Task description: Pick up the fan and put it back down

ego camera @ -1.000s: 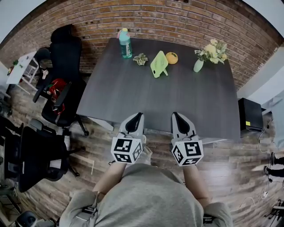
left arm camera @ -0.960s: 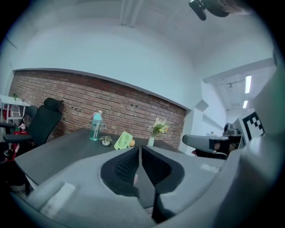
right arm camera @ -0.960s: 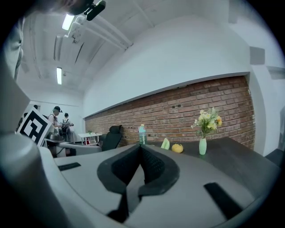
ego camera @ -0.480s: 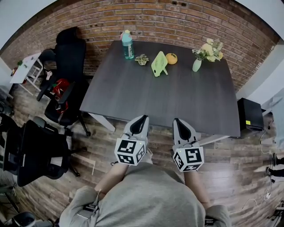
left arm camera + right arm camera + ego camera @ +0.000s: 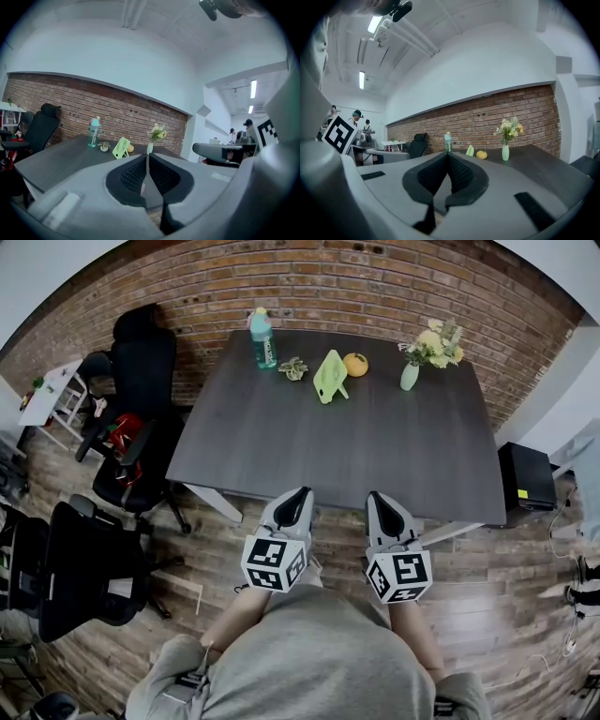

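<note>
- The green fan [image 5: 330, 377] was seen standing tilted on its small stand near the far edge of the dark table [image 5: 375, 456], between a small potted plant [image 5: 293, 367] and a round orange object [image 5: 355, 364].
- The left gripper [image 5: 299, 493] and the right gripper [image 5: 377, 497] were held side by side at the table's near edge, well apart from the fan. Both pairs of jaws were pressed together, with nothing caught between them.
- The scene was judged to fit 2 stages alike: a fan waiting to be lifted, or a fan already set back down. Which one it was could not be settled.
- Any handling of the fan was judged to need care, since the thin leaning panel looked likely to tip if it were nudged rather than squarely gripped.
- A wide bare stretch of table was left open between the near edge and the fan.
- Room was tighter along the far edge, where the plant and the orange object stood just beside the fan. A bottle [image 5: 263, 337] stood towards the far left corner and a vase of flowers [image 5: 410, 377] towards the far right.
</note>
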Action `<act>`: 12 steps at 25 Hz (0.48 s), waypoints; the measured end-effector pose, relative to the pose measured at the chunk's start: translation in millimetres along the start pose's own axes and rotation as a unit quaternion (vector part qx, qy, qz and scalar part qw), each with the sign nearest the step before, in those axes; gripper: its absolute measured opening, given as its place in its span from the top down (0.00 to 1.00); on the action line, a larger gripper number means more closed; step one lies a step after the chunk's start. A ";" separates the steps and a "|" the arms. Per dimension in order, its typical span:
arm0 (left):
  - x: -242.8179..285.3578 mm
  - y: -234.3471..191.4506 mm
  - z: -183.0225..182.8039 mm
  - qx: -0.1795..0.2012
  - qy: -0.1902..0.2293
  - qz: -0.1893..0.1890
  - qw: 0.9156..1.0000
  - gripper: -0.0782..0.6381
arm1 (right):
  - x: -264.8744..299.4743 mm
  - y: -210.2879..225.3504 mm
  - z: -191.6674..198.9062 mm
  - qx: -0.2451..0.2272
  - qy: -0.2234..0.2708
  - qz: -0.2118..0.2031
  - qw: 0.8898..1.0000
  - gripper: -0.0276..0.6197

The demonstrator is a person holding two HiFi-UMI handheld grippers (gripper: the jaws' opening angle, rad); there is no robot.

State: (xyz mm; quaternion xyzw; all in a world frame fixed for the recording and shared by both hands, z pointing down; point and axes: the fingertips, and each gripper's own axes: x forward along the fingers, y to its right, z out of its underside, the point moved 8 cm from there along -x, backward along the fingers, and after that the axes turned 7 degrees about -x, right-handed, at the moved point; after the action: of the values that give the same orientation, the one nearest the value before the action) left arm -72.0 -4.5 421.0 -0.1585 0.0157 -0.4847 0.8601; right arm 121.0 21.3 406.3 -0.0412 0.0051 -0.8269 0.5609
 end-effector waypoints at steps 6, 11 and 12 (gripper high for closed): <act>3.9 -1.7 -2.8 0.000 -0.006 0.002 1.000 0.85 | 3.3 4.5 -2.8 0.010 0.000 0.007 1.000 0.96; 8.2 -2.0 -6.8 0.000 -0.008 0.003 1.000 0.85 | 7.2 7.9 -6.3 0.015 0.002 0.006 1.000 0.96; 8.4 -1.9 -6.8 0.001 -0.008 0.003 1.000 0.85 | 7.5 7.7 -6.5 0.015 0.003 0.006 1.000 0.96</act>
State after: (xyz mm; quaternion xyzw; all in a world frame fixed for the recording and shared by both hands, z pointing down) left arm -70.3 -14.2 416.2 -0.1617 0.0090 -0.4806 0.8619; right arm 125.0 11.2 399.9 -0.0305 -0.0049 -0.8236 0.5664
